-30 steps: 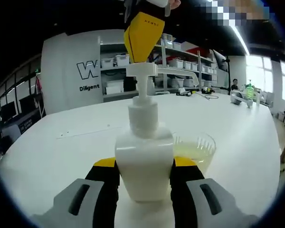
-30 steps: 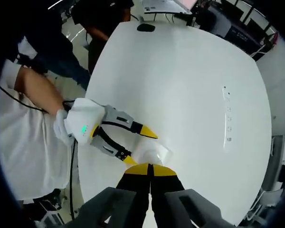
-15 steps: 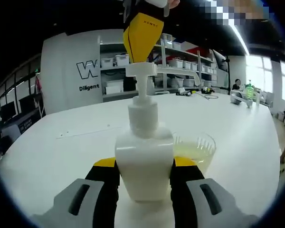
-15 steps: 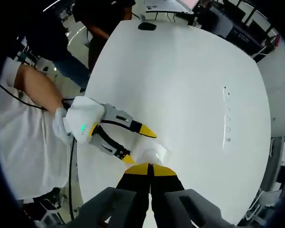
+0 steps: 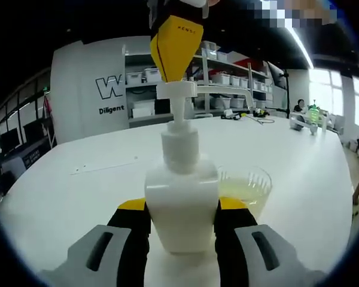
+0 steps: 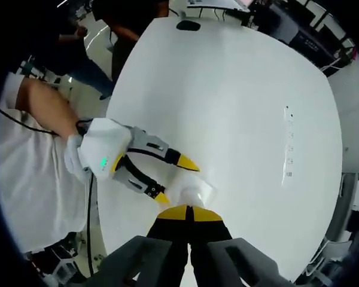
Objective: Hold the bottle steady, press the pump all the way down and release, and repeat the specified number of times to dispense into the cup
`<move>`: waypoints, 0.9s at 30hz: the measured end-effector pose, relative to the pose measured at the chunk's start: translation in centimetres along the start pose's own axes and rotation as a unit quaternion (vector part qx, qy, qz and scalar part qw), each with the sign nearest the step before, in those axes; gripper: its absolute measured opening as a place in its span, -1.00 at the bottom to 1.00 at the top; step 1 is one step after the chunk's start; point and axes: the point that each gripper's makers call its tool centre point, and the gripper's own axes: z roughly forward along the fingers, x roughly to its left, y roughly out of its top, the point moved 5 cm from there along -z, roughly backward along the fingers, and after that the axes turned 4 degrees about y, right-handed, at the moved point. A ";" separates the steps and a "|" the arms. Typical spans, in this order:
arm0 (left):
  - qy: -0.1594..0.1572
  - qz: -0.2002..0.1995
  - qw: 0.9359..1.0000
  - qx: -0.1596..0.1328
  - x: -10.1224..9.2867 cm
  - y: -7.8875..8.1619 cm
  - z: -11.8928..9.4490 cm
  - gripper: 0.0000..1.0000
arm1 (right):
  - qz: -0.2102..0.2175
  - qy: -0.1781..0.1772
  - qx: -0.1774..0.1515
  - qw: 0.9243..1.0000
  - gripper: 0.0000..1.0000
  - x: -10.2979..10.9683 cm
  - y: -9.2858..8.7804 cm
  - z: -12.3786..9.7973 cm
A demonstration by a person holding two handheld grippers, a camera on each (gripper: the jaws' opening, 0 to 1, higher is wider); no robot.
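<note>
A white pump bottle [image 5: 181, 206] stands upright on the white table [image 5: 78, 197], with my left gripper [image 5: 182, 208] shut on its body from both sides. Its pump head [image 5: 176, 89] is raised on its stem, the spout pointing right. My right gripper [image 5: 175, 76] comes down from above, its yellow tips together and touching the top of the pump head. Just behind the bottle to the right stands a clear cup [image 5: 246, 190] holding some yellowish liquid. In the right gripper view, my right gripper [image 6: 190, 210] is shut right over the bottle [image 6: 190, 192], which the left gripper [image 6: 175, 178] clamps.
A person's arm [image 6: 45, 110] holds the left gripper at the table's edge. A small dark object [image 6: 188, 25] lies at the far end of the table [image 6: 245, 107]. Shelves with bins [image 5: 227, 81] stand behind the table, where small items [image 5: 305, 122] sit.
My right gripper's tips have shifted slightly left on the pump head. The bottle, the cup and the left gripper hold still.
</note>
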 end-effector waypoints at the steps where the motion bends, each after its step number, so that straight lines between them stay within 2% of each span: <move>1: 0.000 -0.002 1.000 0.001 0.0 0.0 0.0 -0.21 | -0.011 0.000 0.008 1.000 -1.00 0.6 -0.1 0.1; 6: -0.001 -0.001 1.000 0.000 -0.1 0.0 0.0 -0.21 | 0.002 0.001 0.010 1.000 -1.00 1.1 -0.3 0.5; 7: -0.001 0.000 1.000 0.000 -0.1 0.0 0.0 -0.21 | -0.007 0.002 0.011 1.000 -1.00 1.2 -0.3 0.6; 8: -0.001 -0.001 1.000 0.000 -0.1 0.0 0.0 -0.21 | -0.002 -0.006 0.008 1.000 -1.00 1.1 -0.2 0.7; 9: -0.002 -0.001 1.000 0.001 -0.1 0.0 0.0 -0.21 | -0.008 -0.002 0.018 1.000 -1.00 1.5 -0.4 0.8; 11: -0.002 -0.002 1.000 0.001 -0.1 0.0 0.0 -0.21 | 0.006 -0.010 0.023 1.000 -1.00 1.3 -0.4 1.1; 12: -0.002 -0.001 1.000 0.001 -0.1 0.0 0.0 -0.21 | -0.003 -0.011 0.021 1.000 -1.00 1.2 -0.3 1.4; 15: -0.002 -0.001 1.000 0.001 -0.1 0.0 0.1 -0.21 | 0.010 -0.008 0.013 1.000 -1.00 1.0 -0.4 1.0; 18: -0.002 -0.002 1.000 0.001 -0.1 0.0 0.0 -0.21 | -0.001 -0.012 0.014 1.000 -1.00 1.2 -0.5 0.9; 20: -0.002 -0.001 1.000 0.001 -0.1 0.1 0.1 -0.21 | 0.004 -0.004 0.000 1.000 -1.00 0.9 -0.4 0.8; 21: -0.002 -0.003 1.000 0.001 -0.1 0.1 0.1 -0.21 | 0.009 -0.002 0.007 1.000 -1.00 1.1 -0.8 0.6; 22: -0.002 -0.001 1.000 0.002 -0.1 0.1 0.1 -0.21 | -0.003 0.002 -0.003 1.000 -1.00 1.1 -0.6 0.3; 23: -0.002 -0.003 1.000 0.002 0.0 0.0 0.1 -0.21 | 0.016 -0.003 -0.007 1.000 -1.00 1.1 -0.5 -0.1; 25: -0.003 -0.003 1.000 0.002 -0.1 0.0 0.1 -0.21 | 0.001 -0.001 -0.004 1.000 -1.00 1.0 -0.6 -0.3; 27: -0.004 -0.002 1.000 0.002 -0.1 0.0 0.1 -0.21 | 0.011 0.002 -0.003 1.000 -1.00 1.1 -0.6 -0.4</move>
